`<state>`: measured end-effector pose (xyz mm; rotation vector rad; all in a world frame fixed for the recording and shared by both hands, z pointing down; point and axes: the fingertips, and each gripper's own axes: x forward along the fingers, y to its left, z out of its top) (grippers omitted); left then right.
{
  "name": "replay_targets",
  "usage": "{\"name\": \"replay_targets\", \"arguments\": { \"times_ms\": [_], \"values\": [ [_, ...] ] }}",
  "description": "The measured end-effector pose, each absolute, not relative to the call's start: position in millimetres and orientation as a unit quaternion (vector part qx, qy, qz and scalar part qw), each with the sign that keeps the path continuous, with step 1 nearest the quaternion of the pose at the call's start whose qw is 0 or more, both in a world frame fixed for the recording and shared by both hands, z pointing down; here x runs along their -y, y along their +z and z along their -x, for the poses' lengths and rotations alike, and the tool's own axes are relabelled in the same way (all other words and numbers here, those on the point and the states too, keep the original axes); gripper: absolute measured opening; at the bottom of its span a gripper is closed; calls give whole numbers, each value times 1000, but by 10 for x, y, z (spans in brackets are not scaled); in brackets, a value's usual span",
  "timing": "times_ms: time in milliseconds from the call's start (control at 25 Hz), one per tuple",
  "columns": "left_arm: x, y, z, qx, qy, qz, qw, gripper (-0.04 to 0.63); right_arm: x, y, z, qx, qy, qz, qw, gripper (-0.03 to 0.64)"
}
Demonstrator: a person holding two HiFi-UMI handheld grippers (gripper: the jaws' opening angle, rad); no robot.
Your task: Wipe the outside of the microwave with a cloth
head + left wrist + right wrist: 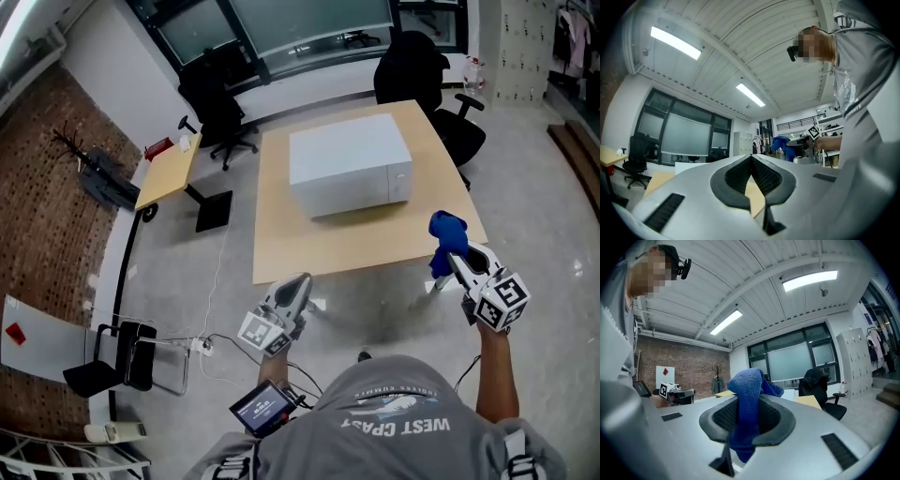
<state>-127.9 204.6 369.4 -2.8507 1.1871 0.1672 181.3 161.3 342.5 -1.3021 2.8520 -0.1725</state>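
Right tongs (pixel 451 253) are clamped on a blue cloth (pixel 446 230), which bunches up above the tips and hangs out below them in the right gripper view (pixel 749 385). Left tongs (pixel 303 279) are fully closed with nothing in them; in the left gripper view the tips (pixel 751 157) meet edge to edge. Both are held out over the floor, just short of the near edge of the big wooden tabletop (pixel 281 246). The white microwave (pixel 349 164) sits on that tabletop, towards the far right part, well apart from both tongs and from the cloth. Behind it are two black office chairs (pixel 217 103) (pixel 417 67), and a smaller wooden desk (pixel 169 171) stands off to the left.
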Motion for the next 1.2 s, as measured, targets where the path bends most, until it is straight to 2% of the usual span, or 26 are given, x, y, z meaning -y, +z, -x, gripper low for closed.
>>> {"name": "replay_targets", "arguments": {
  "times_ms": [480,840,1200],
  "values": [
    [-1293,3725,1721,-367,52,928,28,23,-951,3305,-1255,-903,-55,426,-12,83],
    [-640,3796,1804,-380,48,924,19,23,-246,3446,-1222,-904,-66,422,-9,83],
    [397,3924,1658,-399,32,916,7,23,930,3682,-1363,-909,-81,408,-16,83]
  ]
}}
